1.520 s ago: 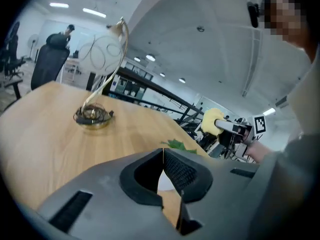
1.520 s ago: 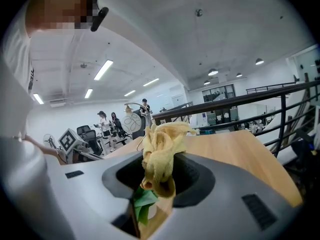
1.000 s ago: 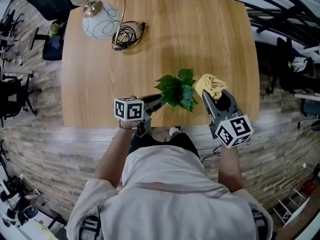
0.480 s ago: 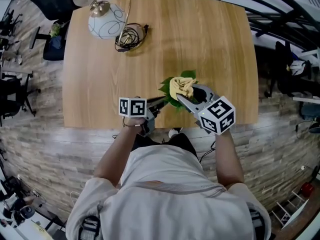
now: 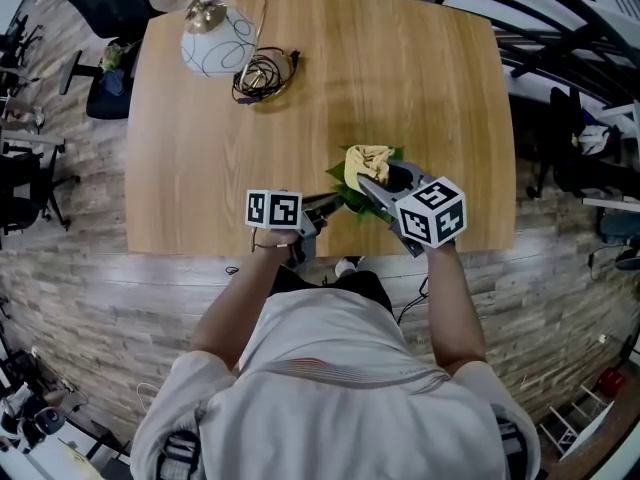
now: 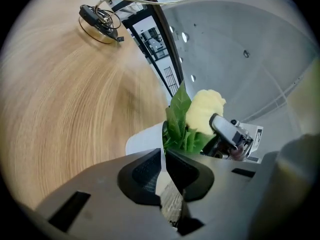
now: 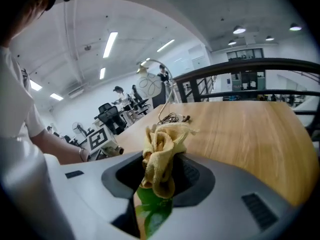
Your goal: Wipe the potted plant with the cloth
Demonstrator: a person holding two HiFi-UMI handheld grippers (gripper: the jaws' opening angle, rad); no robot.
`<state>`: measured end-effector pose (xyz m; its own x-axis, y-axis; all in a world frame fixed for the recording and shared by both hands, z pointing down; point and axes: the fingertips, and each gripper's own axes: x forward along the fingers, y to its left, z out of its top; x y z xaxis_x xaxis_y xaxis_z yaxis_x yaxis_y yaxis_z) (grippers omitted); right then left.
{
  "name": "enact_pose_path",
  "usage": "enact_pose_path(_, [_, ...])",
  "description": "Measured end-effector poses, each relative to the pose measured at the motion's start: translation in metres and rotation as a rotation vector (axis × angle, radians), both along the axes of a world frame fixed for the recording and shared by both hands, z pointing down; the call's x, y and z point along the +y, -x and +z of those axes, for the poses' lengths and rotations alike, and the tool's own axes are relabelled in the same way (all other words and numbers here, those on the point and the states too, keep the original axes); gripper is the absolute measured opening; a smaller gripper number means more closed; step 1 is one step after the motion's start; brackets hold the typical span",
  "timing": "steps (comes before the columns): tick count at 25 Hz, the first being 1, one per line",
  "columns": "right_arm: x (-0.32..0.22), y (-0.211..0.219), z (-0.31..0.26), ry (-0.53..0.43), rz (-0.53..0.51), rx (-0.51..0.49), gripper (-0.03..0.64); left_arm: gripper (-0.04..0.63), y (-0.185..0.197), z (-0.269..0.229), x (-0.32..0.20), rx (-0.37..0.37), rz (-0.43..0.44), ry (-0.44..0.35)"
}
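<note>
A small green potted plant (image 5: 350, 197) stands near the table's front edge, in a white pot (image 6: 142, 140). My left gripper (image 5: 333, 204) comes in from the left. Its jaws have just been closing and are now shut on the pot's rim (image 6: 161, 134), with leaves (image 6: 181, 119) right behind. My right gripper (image 5: 378, 176) is shut on a bunched yellow cloth (image 5: 367, 161). The cloth (image 7: 162, 151) rests on top of the foliage, and one green leaf (image 7: 152, 211) shows beneath it.
A wooden table (image 5: 330, 88) carries a glass-globe lamp (image 5: 213, 48) and a coiled black cable (image 5: 262, 73) at its far left. The table's front edge (image 5: 320, 255) runs just below the plant. Office chairs stand on the floor to the left.
My right gripper has swung left and down with the cloth, from beside the plant onto its top. My left gripper's jaws have closed at the pot; that hand has hardly moved.
</note>
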<state>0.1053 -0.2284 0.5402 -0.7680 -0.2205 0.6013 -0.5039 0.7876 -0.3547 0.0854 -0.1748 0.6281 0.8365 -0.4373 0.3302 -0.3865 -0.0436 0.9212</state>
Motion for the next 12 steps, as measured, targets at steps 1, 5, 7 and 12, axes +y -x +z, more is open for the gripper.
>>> enact_pose_path(1, [-0.008, -0.008, -0.001, -0.001, 0.046, -0.01, 0.198, 0.038, 0.0, 0.0, 0.0, 0.001, -0.001, 0.004])
enact_pose_path(5, [-0.037, -0.05, 0.004, -0.012, 0.194, 0.025, 0.199, 0.038, 0.0, 0.0, 0.001, -0.004, -0.005, 0.01])
enact_pose_path(7, [-0.045, -0.067, 0.005, -0.024, 0.245, 0.05, 0.199, 0.038, 0.0, 0.0, 0.001, -0.004, -0.01, 0.012])
enact_pose_path(12, [-0.023, -0.032, -0.031, -0.033, 0.128, -0.1, 0.198, 0.038, 0.001, 0.0, 0.0, -0.008, -0.019, 0.013])
